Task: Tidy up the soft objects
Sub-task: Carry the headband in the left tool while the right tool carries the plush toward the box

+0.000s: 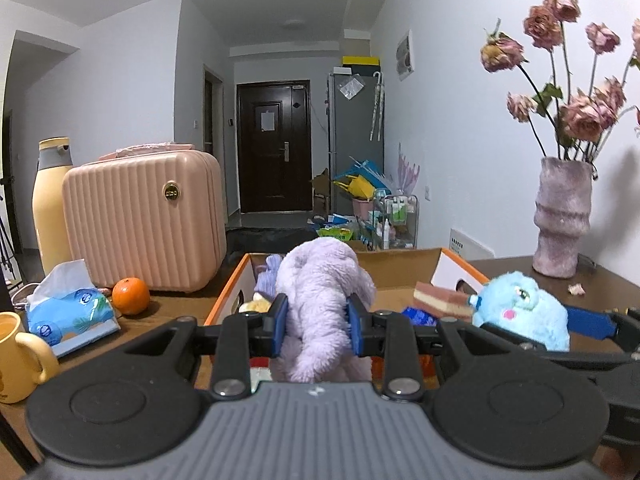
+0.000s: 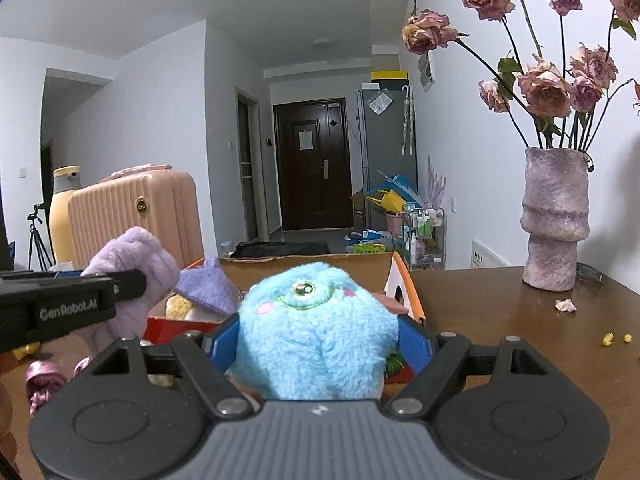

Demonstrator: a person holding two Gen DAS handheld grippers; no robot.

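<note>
Two grippers each pinch a plush, left gripper (image 1: 316, 330) the lilac toy (image 1: 320, 280), right gripper (image 2: 316, 344) the blue toy (image 2: 312, 328), seemingly above the cardboard box (image 1: 400, 270); lower well inside before releasing.

My left gripper (image 1: 318, 330) has a grey ribbed body with a small white mark at its front edge. On each side sits a black round disc with a raised circle. Black link bars go forward from two silver screws, and the fingers (image 1: 280, 324) carry blue ribbed pads. My right gripper (image 2: 316, 344) is built the same: grey ribbed body, black discs, silver screws, blue pads. Seen from the right camera, the left gripper's black side shows the white letters "GenRobot.AI".
</note>
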